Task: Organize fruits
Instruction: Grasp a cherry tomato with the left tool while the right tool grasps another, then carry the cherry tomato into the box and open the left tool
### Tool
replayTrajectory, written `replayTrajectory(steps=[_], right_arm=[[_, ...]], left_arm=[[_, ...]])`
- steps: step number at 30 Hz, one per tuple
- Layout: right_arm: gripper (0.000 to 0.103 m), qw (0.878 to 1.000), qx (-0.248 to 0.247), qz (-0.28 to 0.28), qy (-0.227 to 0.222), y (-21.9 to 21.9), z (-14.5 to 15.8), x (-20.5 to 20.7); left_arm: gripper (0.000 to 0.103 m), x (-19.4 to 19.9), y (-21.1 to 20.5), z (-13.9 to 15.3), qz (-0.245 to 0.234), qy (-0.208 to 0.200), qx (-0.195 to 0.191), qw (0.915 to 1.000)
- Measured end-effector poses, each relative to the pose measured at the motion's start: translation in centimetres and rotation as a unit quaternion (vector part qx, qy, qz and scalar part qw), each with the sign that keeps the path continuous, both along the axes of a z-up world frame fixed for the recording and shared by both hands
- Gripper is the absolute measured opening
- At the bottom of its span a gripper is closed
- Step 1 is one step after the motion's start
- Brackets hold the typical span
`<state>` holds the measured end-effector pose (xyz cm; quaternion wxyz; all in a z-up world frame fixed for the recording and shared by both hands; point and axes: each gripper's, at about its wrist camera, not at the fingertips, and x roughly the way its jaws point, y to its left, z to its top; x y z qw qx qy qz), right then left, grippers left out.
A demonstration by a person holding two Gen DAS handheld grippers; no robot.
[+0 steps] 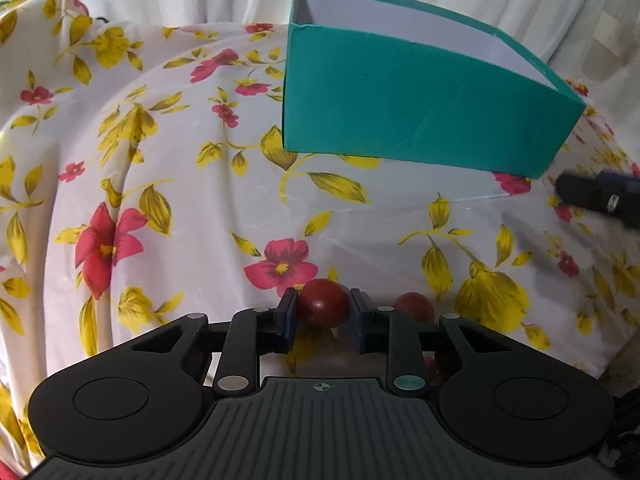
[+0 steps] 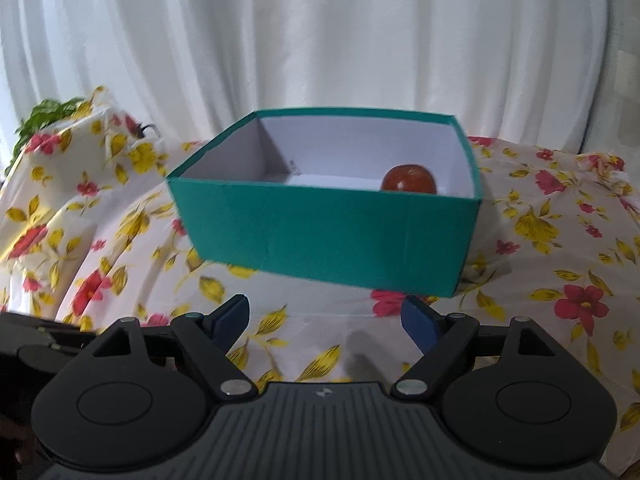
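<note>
In the left wrist view my left gripper is shut on a dark red round fruit, its blue pads touching both sides, just above the cloth. A second red fruit lies on the cloth right beside it. The teal open box stands beyond, to the upper right. In the right wrist view my right gripper is open and empty, in front of the teal box. One red fruit lies inside the box at its right side.
A floral cloth covers the table. White curtains hang behind. A green plant shows at far left. The right gripper's tip shows at the right edge of the left wrist view.
</note>
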<state>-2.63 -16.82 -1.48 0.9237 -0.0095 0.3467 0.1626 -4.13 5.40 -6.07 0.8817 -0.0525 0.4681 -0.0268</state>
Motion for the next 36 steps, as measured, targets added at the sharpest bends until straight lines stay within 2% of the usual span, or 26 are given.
replayTrajectory(steps=[4,8,13,15,18,23,27,32,36], right_arm=[[0.083,0.999,-0.013,0.047,0.017,1.9,-0.9,-0.9],[0.083,0.993,-0.037,0.108,0.027,4.8,-2.1,-1.7],[0.063,0.987,-0.039,0.151,0.046,7.2,-3.5,-1.9],[0.062,0.985,-0.04,0.162,0.049,8.0,-4.0,-1.9],[0.054,0.982,-0.044,0.175,0.056,9.3,-4.8,-1.9],[0.039,0.979,-0.051,0.184,0.067,10.4,-6.1,-1.8],[0.025,0.98,-0.057,0.183,0.054,10.4,-6.3,-2.0],[0.025,0.984,-0.043,0.167,0.048,9.5,-5.5,-1.9],[0.025,0.99,-0.026,0.13,0.036,7.4,-3.5,-1.5]], left_arm=[[0.03,-0.5,1.1,1.7,0.023,-0.023,-0.008,0.9994],[0.03,-0.8,2.4,3.3,0.059,-0.032,-0.001,0.9978],[0.03,-0.7,3.6,4.0,0.091,-0.024,0.018,0.9954],[0.03,-0.7,4.0,4.0,0.098,-0.019,0.02,0.9948],[0.03,-0.9,4.3,4.0,0.103,-0.018,0.026,0.9942],[0.031,-0.9,4.2,3.7,0.103,-0.005,0.039,0.9939],[0.031,-0.8,3.9,3.4,0.095,-0.002,0.042,0.9946],[0.031,-0.4,3.4,3.8,0.086,-0.005,0.045,0.9953],[0.031,0.3,2.6,4.9,0.069,-0.018,0.043,0.9965]])
